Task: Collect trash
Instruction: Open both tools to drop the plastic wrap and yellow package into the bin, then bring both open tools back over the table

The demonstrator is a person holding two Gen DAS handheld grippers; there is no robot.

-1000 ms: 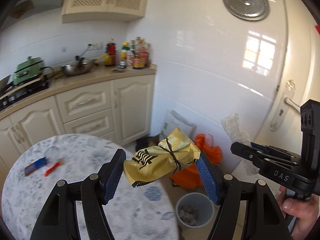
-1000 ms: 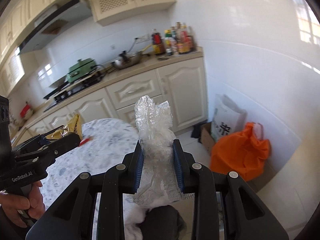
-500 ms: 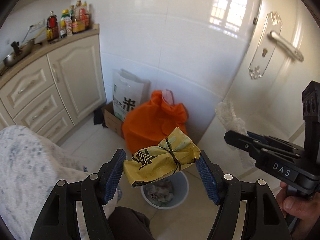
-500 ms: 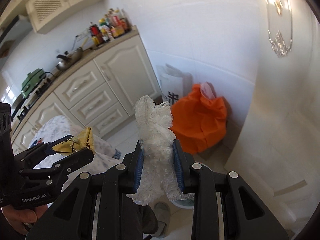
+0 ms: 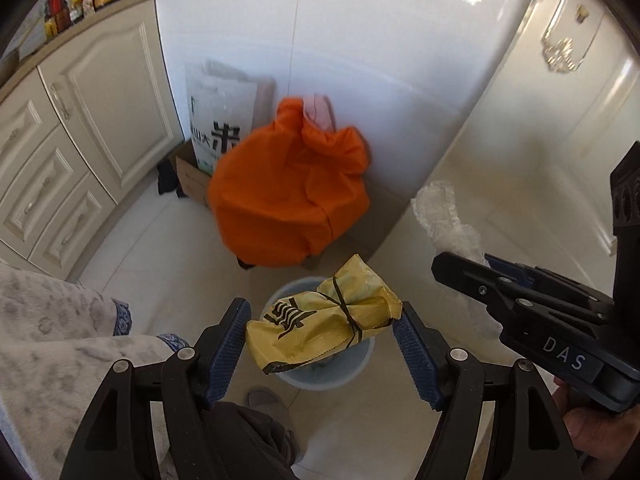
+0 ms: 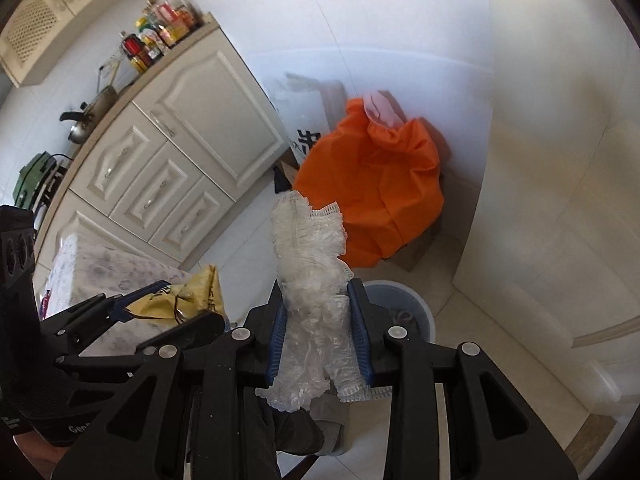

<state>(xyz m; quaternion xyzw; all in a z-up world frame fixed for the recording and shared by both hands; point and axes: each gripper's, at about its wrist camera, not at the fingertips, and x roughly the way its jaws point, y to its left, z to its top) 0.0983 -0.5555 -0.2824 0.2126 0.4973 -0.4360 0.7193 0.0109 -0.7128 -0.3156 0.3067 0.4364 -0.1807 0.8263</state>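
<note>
My left gripper [image 5: 322,308] holds a crumpled yellow snack wrapper [image 5: 316,328] crosswise between its blue pads. Its jaws are opening, with the wrapper's ends still against the pads. The wrapper hangs right over a pale blue trash bin [image 5: 340,380] on the floor. My right gripper [image 6: 317,288] grips a wad of clear plastic film [image 6: 308,248] that sticks up past its fingertips. These jaws are opening too, the film still filling the gap. The bin [image 6: 416,304] lies just beyond and right of them. Each view shows the other gripper [image 5: 440,268] [image 6: 184,300] from the side.
An orange bag [image 5: 288,200] on a cardboard box and a white printed paper bag [image 5: 216,120] stand against the wall behind the bin. Cream cabinets [image 5: 80,120] run along the left. A table with a patterned cloth [image 5: 60,340] is near left, a door [image 5: 560,120] right.
Both grippers have swung down and away from the table toward the floor. The bin now sits under the wrapper. The right pads stand slightly wider around the film.
</note>
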